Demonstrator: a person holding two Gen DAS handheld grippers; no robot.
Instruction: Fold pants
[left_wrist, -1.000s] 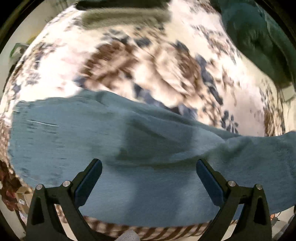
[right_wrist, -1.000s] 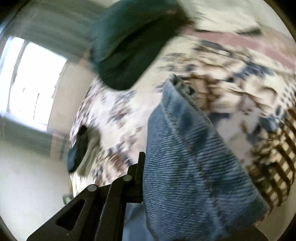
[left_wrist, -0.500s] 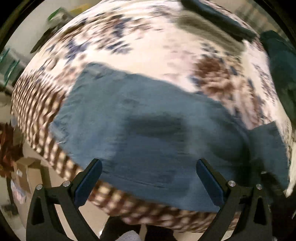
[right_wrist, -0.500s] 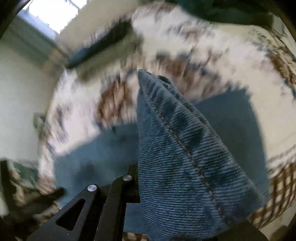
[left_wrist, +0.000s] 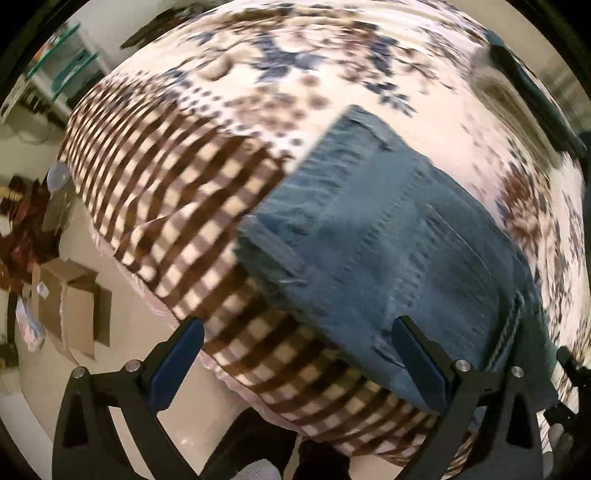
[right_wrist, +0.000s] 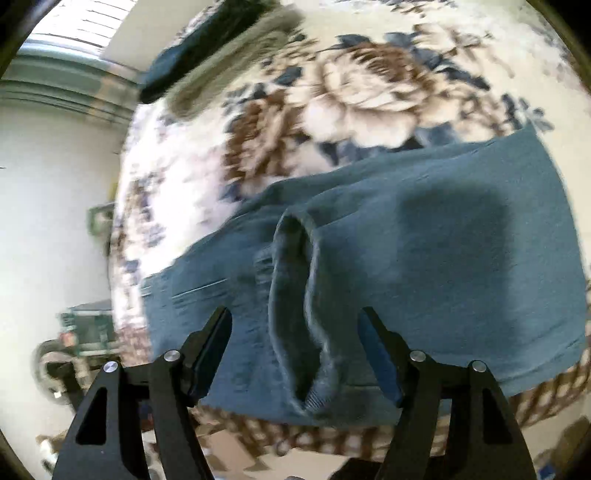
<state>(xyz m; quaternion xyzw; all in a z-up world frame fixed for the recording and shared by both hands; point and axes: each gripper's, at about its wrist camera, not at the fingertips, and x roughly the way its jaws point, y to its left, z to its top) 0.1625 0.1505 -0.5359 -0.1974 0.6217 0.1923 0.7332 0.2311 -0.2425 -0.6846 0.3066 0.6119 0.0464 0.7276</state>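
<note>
Blue denim pants (left_wrist: 388, 251) lie on a floral and checked blanket on the bed, near its front edge. In the left wrist view their waistband end with a back pocket points left. My left gripper (left_wrist: 295, 354) is open and empty above the bed edge, just left of the pants. In the right wrist view the pants (right_wrist: 443, 258) lie folded over, with an open leg hem (right_wrist: 295, 295) standing up between the fingers. My right gripper (right_wrist: 295, 354) is open, its jaws on either side of that hem, apart from it.
The blanket (left_wrist: 258, 92) covers the bed. Dark folded clothes (right_wrist: 207, 40) lie at the far side. Cardboard boxes (left_wrist: 70, 306) stand on the floor at the left. A window (right_wrist: 74, 22) is at the upper left of the right wrist view.
My right gripper has opened and let go of the denim leg, which now lies on top of the pants. My left gripper has swung left toward the waistband end.
</note>
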